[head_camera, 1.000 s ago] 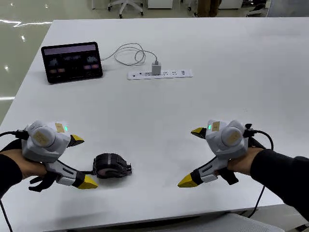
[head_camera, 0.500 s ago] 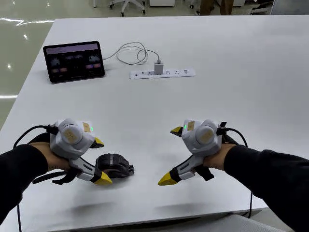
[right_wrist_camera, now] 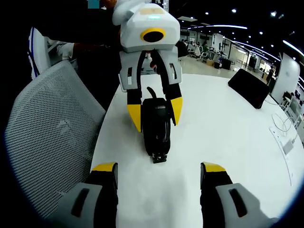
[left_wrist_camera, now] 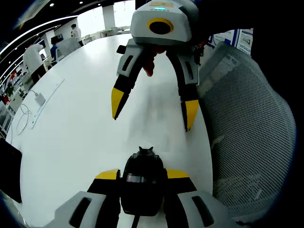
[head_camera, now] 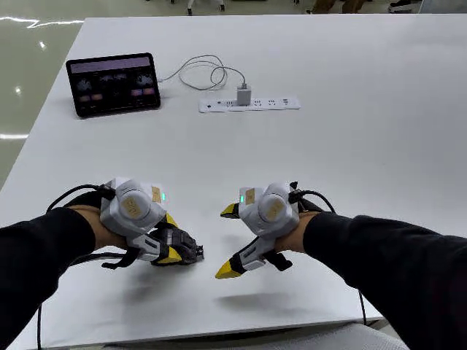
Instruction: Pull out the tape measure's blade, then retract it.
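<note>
Head view | tape measure clamped in left tool (on table)

The left gripper hides most of the tape measure; the tablet screen is unreadable.

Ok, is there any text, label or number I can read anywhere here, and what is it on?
None reads clearly.
On the tablet: coloured screen tiles, blurred.
On the power strip: markings too small.
On the tape measure: a small pale label, blurred.
On the left tongs and right tongs: yellow stickers, too small.
</note>
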The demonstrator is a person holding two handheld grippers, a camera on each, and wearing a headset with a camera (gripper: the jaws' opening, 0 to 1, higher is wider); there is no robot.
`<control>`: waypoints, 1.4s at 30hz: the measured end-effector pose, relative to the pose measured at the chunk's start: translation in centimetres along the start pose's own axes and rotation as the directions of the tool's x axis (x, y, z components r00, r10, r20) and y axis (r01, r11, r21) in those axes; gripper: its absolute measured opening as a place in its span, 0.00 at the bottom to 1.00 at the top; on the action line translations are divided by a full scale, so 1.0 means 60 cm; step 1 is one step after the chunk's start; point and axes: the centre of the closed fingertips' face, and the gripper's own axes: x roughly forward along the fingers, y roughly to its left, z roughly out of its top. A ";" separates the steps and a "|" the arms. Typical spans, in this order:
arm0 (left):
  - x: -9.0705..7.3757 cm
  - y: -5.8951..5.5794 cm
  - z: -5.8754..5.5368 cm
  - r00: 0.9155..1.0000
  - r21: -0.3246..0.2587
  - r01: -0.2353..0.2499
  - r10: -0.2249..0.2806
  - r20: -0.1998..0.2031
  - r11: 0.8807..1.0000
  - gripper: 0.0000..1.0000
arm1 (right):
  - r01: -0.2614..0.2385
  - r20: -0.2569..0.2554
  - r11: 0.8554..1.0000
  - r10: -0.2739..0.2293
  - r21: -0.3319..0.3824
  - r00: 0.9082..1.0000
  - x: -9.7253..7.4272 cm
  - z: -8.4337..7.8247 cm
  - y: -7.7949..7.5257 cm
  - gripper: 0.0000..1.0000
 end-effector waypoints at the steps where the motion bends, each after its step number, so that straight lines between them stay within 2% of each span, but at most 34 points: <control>1: 0.000 0.000 0.000 1.000 0.006 0.001 -0.001 0.000 1.000 0.30 | 0.000 0.001 1.000 0.000 0.001 1.000 0.003 0.002 -0.001 0.62; 4: 0.001 -0.002 -0.001 1.000 0.017 0.007 -0.007 0.004 1.000 0.30 | -0.018 0.006 1.000 0.018 0.010 1.000 0.014 0.007 0.000 0.52; 11: 0.002 -0.002 -0.001 1.000 -0.008 0.004 -0.004 -0.001 1.000 0.31 | -0.057 -0.034 0.998 0.057 0.006 0.998 0.054 -0.005 0.016 0.37; 13: 0.003 -0.004 -0.001 1.000 0.001 0.004 -0.004 -0.012 1.000 0.31 | -0.069 -0.043 0.997 0.070 0.029 0.997 0.061 -0.006 0.017 0.32; 17: 0.004 -0.004 -0.002 1.000 0.006 0.006 -0.006 -0.022 1.000 0.31 | -0.080 -0.064 0.997 0.078 -0.017 0.995 0.077 -0.012 0.016 0.25; 20: 0.005 -0.005 -0.002 1.000 0.007 0.018 -0.018 -0.022 1.000 0.31 | -0.066 -0.071 0.996 0.062 -0.052 0.996 0.085 -0.014 0.010 0.19; 25: 0.006 -0.007 -0.002 0.999 0.005 0.027 -0.027 -0.024 1.000 0.31 | -0.076 -0.088 0.994 0.068 -0.085 0.994 0.087 -0.021 0.009 0.16; 27: 0.006 -0.006 -0.002 0.999 0.002 0.028 -0.028 -0.026 1.000 0.31 | -0.076 -0.083 0.995 0.070 -0.065 0.994 0.087 -0.020 0.009 0.16; 28: 0.006 -0.006 -0.002 0.999 0.002 0.029 -0.029 -0.026 1.000 0.31 | -0.076 -0.088 0.995 0.070 -0.066 0.994 0.085 -0.022 0.008 0.12; 35: 0.007 -0.006 -0.003 0.999 -0.002 0.026 -0.027 -0.020 1.000 0.32 | -0.072 -0.086 0.997 0.069 -0.035 0.994 0.087 -0.022 0.007 0.11; 39: 0.008 -0.005 -0.004 1.000 0.003 0.017 -0.017 -0.025 1.000 0.32 | -0.064 -0.094 0.996 0.058 -0.058 0.994 0.087 -0.023 0.008 0.11; 42: 0.007 -0.006 -0.004 1.000 0.007 0.017 -0.017 -0.025 1.000 0.32 | -0.065 -0.077 0.997 0.062 -0.039 0.995 0.083 -0.024 0.007 0.10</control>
